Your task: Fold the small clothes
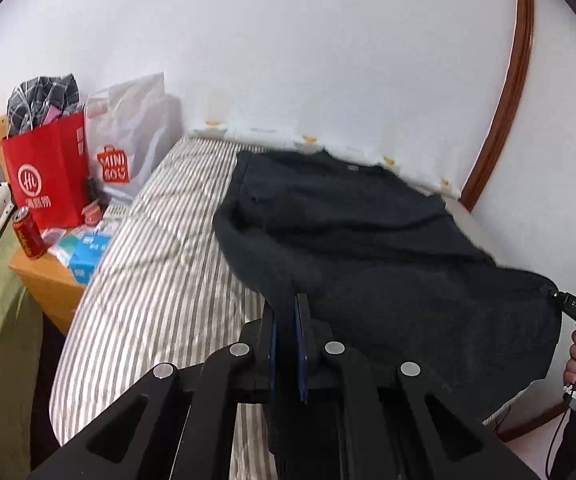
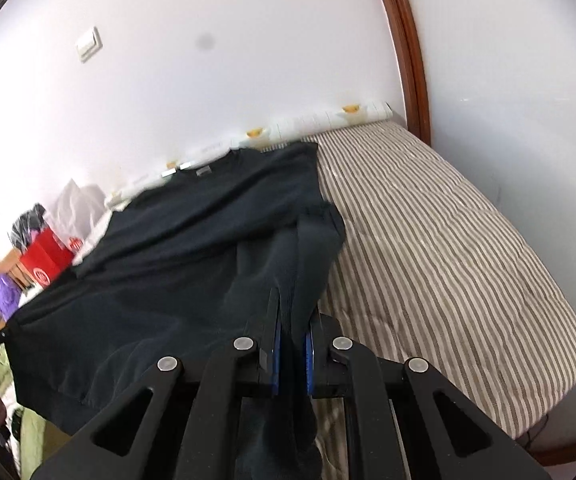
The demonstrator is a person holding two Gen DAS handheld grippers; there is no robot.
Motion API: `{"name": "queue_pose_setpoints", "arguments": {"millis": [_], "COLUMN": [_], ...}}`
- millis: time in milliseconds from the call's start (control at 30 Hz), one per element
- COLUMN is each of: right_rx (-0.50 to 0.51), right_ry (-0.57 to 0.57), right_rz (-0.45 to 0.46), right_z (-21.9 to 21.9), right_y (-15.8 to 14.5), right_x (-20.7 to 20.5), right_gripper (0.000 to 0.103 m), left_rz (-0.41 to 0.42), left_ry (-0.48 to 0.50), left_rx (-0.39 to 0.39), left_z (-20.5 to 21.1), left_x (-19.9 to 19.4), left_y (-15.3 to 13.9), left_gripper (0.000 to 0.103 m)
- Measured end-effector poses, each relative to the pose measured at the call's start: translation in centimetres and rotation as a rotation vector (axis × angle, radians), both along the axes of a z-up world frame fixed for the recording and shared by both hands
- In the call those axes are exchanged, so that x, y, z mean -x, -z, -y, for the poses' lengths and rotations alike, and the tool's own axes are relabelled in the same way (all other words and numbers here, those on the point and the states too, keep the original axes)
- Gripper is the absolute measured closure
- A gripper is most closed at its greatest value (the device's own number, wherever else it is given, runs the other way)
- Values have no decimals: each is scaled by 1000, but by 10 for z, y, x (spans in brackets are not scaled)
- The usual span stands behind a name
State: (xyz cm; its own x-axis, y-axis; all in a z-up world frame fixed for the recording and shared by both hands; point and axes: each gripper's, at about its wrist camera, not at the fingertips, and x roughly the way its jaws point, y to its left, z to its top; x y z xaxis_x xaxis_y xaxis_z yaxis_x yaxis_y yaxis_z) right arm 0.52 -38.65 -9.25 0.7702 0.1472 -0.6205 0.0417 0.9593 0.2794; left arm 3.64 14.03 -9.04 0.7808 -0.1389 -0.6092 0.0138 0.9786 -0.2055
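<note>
A dark navy sweater (image 1: pixel 359 240) lies spread on the striped bed cover (image 1: pixel 156 280), its collar toward the wall. My left gripper (image 1: pixel 288 308) is shut on the sweater's near left corner. My right gripper (image 2: pixel 293 316) is shut on the near right corner of the sweater (image 2: pixel 176 264), with fabric bunched between the blue pads. The right gripper's tip also shows in the left wrist view (image 1: pixel 559 300), pinching the cloth edge. Both corners are raised a little off the striped bed cover (image 2: pixel 447 248).
A wooden nightstand (image 1: pixel 48 280) left of the bed holds a red paper bag (image 1: pixel 48 176), a white Miniso bag (image 1: pixel 128 136), a red can (image 1: pixel 28 236) and small boxes. A white wall runs behind the bed. A brown wooden frame (image 2: pixel 411 48) stands at the bed's right end.
</note>
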Motion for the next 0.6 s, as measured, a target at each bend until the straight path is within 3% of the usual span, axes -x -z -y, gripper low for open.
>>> {"name": "queue_pose_setpoints", "arguments": {"millis": [267,600], "right_rx": [-39,-53], "right_ry": [42,60], "right_rz": [42,54], "right_z": [7,5], "right_y": [-32,-38], "right_x": [-53,-144], "right_gripper": [94,94], "left_rz": [64,56], "left_ry": [-60,-116], "left_rx": [51,-21], "left_z": [-14,-6], "left_x": [-41,-131], "left_y": [-22,-24], "left_gripper": [95,95]}}
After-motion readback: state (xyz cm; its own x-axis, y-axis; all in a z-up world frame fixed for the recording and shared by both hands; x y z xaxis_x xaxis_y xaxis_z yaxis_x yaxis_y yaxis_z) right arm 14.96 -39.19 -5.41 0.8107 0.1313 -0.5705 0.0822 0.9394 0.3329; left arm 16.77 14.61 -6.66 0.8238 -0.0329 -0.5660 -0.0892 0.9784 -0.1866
